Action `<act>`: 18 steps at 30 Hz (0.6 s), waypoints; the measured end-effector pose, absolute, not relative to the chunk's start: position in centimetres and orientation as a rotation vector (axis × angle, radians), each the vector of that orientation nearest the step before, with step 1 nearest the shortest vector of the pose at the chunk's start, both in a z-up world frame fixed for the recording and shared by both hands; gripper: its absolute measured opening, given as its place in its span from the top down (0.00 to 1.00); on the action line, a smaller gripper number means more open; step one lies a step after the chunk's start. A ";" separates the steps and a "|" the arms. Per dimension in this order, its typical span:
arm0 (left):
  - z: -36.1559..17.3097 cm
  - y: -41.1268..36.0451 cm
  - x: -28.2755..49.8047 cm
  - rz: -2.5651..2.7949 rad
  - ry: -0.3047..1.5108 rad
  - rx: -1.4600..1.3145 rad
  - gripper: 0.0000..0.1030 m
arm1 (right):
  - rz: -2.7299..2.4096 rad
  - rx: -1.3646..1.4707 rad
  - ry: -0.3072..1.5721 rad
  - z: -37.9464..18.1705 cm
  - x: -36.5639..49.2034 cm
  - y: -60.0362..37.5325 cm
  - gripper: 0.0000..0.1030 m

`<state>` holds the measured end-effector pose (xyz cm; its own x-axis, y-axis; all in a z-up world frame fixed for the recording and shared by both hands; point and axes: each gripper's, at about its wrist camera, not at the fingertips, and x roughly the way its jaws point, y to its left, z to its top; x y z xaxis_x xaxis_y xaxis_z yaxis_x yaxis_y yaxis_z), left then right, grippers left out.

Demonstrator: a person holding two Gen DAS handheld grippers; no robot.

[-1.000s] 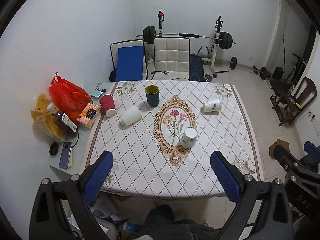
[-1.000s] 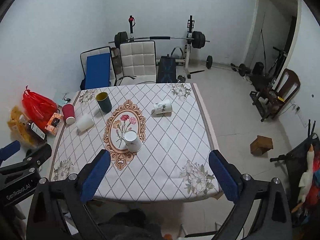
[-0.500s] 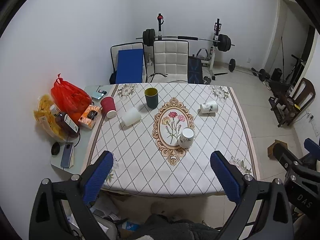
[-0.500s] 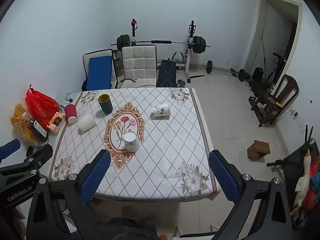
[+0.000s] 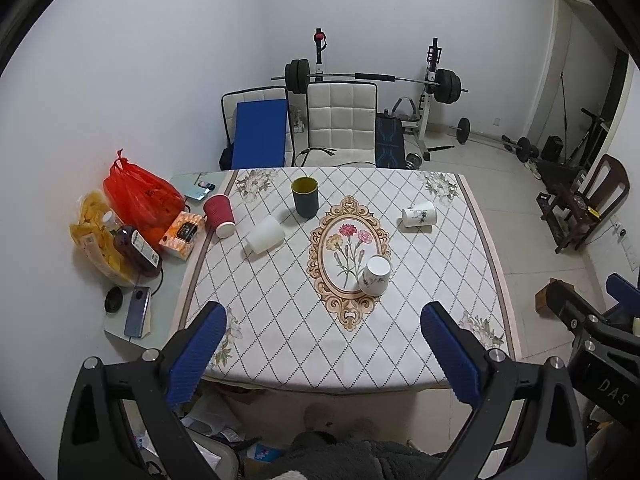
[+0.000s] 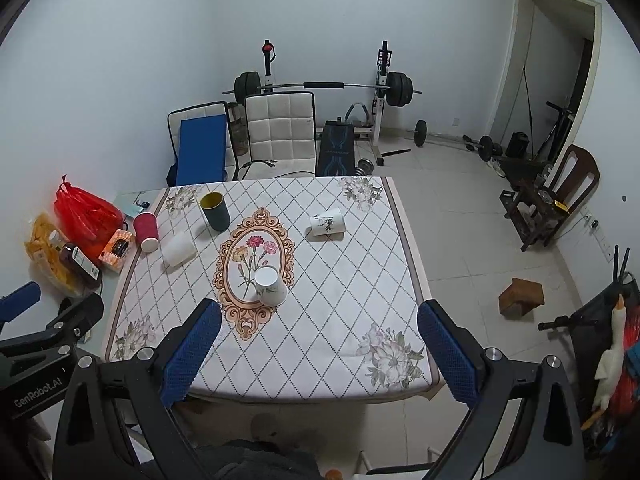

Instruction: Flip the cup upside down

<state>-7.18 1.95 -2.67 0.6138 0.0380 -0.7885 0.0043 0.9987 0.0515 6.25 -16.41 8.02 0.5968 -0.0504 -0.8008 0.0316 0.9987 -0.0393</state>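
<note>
Several cups stand on the patterned tablecloth (image 5: 440, 272) (image 6: 352, 280). A dark green cup (image 5: 305, 197) (image 6: 215, 211) stands upright at the back. A white floral cup (image 5: 375, 280) (image 6: 270, 291) stands upside down on the flower medallion. Another floral cup (image 5: 418, 214) (image 6: 327, 222) and a plain white cup (image 5: 265, 234) (image 6: 179, 248) lie on their sides. A red paper cup (image 5: 219, 215) (image 6: 146, 232) tilts at the left edge. My left gripper (image 5: 322, 354) and right gripper (image 6: 319, 354) are open and empty, held high in front of the table's near edge.
A red bag (image 5: 140, 196), snack bag (image 5: 94, 236), bottle (image 5: 136, 250), orange box (image 5: 182, 236) and phone (image 5: 137, 317) crowd the side table at left. Chairs (image 5: 342, 124) and a barbell rack (image 5: 368, 80) stand behind the table. A wooden block (image 6: 521, 296) lies on the floor.
Both grippers have drawn back and up from the table, so the table looks smaller and farther. The cups have not moved.
</note>
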 end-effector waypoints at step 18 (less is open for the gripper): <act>-2.4 3.0 -8.9 0.053 0.873 0.039 0.00 | -0.020 -0.022 0.925 8.4 4.7 -15.3 0.02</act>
